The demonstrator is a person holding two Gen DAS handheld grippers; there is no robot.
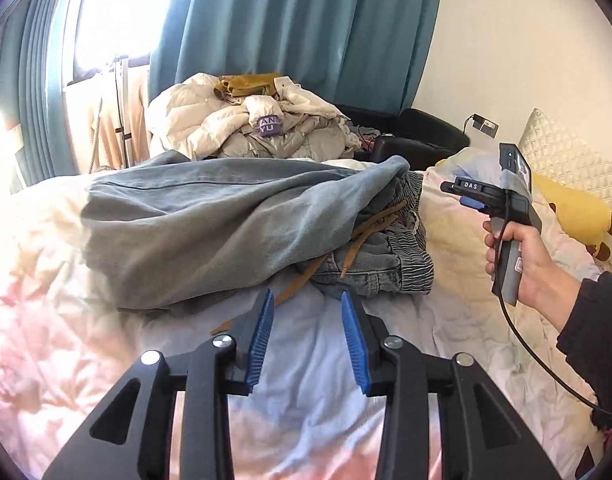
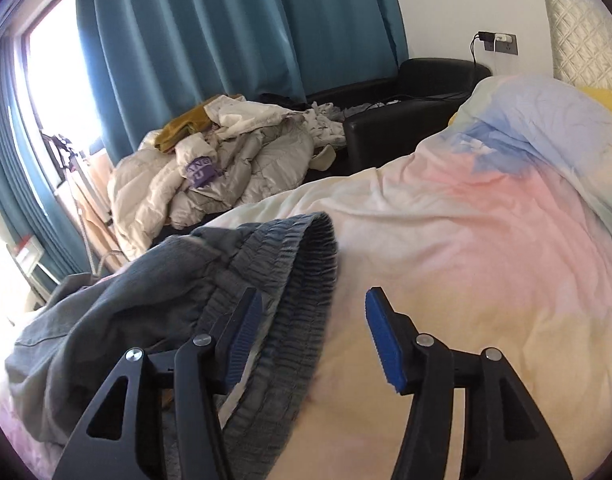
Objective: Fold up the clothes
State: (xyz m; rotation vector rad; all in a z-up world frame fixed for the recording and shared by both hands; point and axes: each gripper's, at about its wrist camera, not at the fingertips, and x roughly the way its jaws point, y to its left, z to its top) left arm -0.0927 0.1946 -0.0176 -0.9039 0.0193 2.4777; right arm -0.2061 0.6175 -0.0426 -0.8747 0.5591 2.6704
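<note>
L gripper point(image 1: 308, 336): jaws spread, nothing between pads, only bedsheet point(image 1: 314, 360) under the gap. Jeans point(image 1: 210, 224) lie just ahead of the tips, heaped in a rough fold on the bed; brown drawstring point(image 1: 306, 280) trails out of the bundle toward the L pad, its end just outside that pad. Waistband point(image 1: 406, 256) sits ahead and to the R of the jaws

R gripper point(image 2: 314, 334): jaws spread wide, pinching nothing. Its L pad hangs over the elastic waistband point(image 2: 302, 280), R pad over bare duvet point(image 2: 466, 260); can't tell if the L pad touches cloth. From L cam, a hand point(image 1: 522, 264) holds the R gripper point(image 1: 464, 196) off to the R of the jeans, clear of them

Judgement: both look let go, so the fold can settle flat; waistband bulges up and prob needs smoothing or a re-grip at the band edge

Unfolded pile of jackets point(image 1: 250, 128) far ahead of both, by the curtain point(image 1: 298, 28)
</note>
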